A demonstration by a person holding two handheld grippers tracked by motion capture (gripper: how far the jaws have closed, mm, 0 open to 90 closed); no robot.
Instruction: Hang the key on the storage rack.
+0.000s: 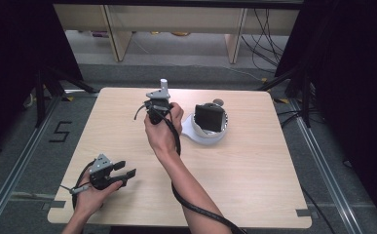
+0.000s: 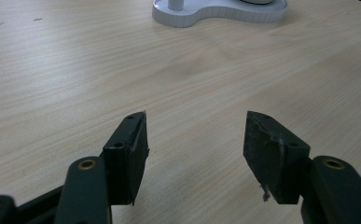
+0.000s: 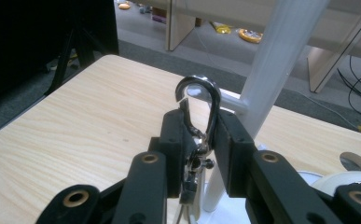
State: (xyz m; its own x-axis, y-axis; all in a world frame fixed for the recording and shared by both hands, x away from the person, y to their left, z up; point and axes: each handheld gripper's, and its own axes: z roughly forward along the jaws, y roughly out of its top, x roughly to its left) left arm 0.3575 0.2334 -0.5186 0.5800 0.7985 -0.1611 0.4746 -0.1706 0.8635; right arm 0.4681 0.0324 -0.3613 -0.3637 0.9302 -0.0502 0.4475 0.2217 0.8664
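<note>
High view overlooks table [image 1: 254, 185]; gripper views close (share tabletop).

Wooden table [image 1: 254, 170], pale shelving [image 1: 176, 19] behind

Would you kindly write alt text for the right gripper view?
The right claw is shut on a shiny metal snap hook, its curved top close beside a white post. A wooden table lies below.

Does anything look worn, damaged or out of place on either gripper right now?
Yes: in the left gripper view, one finger pad of the open left gripper is scuffed and frayed along its edge. The right gripper grips a metal snap hook normally.
</note>
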